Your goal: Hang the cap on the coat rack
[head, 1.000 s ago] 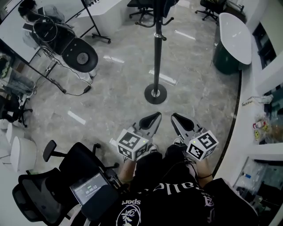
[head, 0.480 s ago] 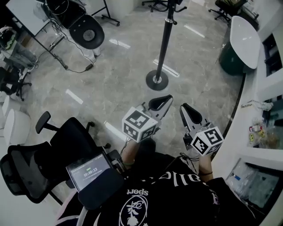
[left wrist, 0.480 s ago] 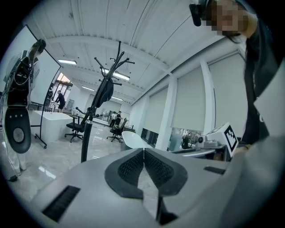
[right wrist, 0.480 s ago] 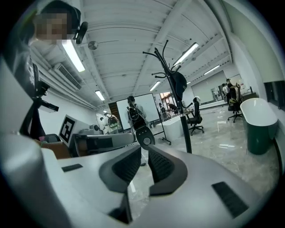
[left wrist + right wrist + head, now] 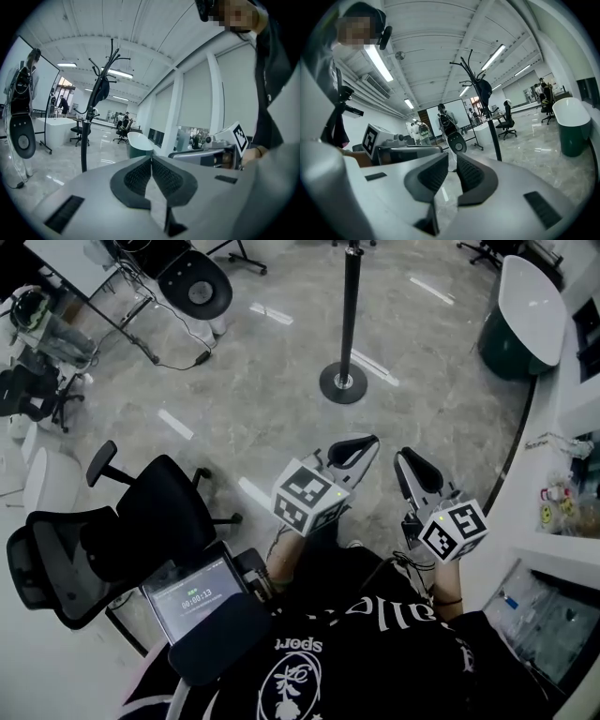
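The cap (image 5: pixel 101 92) is hanging high on the coat rack (image 5: pixel 352 306), on one of its upper hooks; I am seeing this in both gripper views. The rack is standing on the marble floor (image 5: pixel 281 381). I am holding the left gripper (image 5: pixel 151 158) short of the rack's base, its jaws pressed together with nothing between them. The right gripper (image 5: pixel 453 155) is just beside it, also short of the rack; its jaws are leaving a narrow gap and are gripping nothing. A black office chair (image 5: pixel 141 531) is standing well apart from the rack.
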`<state>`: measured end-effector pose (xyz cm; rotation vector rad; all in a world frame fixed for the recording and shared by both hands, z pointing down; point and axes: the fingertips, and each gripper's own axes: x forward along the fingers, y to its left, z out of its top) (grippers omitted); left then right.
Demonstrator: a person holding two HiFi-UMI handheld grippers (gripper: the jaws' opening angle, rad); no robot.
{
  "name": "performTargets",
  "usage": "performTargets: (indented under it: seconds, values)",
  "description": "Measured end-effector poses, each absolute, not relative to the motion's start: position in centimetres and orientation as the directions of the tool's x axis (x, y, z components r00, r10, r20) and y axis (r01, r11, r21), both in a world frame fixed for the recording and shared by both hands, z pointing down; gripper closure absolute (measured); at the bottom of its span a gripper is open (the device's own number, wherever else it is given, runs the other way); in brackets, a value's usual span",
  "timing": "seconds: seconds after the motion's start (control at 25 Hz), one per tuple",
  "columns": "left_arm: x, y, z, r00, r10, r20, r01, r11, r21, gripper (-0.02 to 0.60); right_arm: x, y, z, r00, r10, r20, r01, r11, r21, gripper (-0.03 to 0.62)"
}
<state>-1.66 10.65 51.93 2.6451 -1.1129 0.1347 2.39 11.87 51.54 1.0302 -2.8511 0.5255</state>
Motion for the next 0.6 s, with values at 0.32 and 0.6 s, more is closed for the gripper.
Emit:
performTargets:
  seconds: [0.32, 0.6]
  values:
    - [2.5, 16.5, 52.4, 0.676, -0.703, 0.223, -0.737, -0.631, 0.244, 0.578, 5.5, 17.1, 52.5, -0.812, -0.553, 0.186, -0.583, 0.757, -0.296, 0.546]
    - [3.8, 20.9, 52.8, 0.663, -0.716, 0.218, -0.748, -0.624, 0.227, 0.578, 6.5, 21.3, 52.8, -0.829, -0.53, 0.18, -0.559, 0.776, -0.292, 0.546]
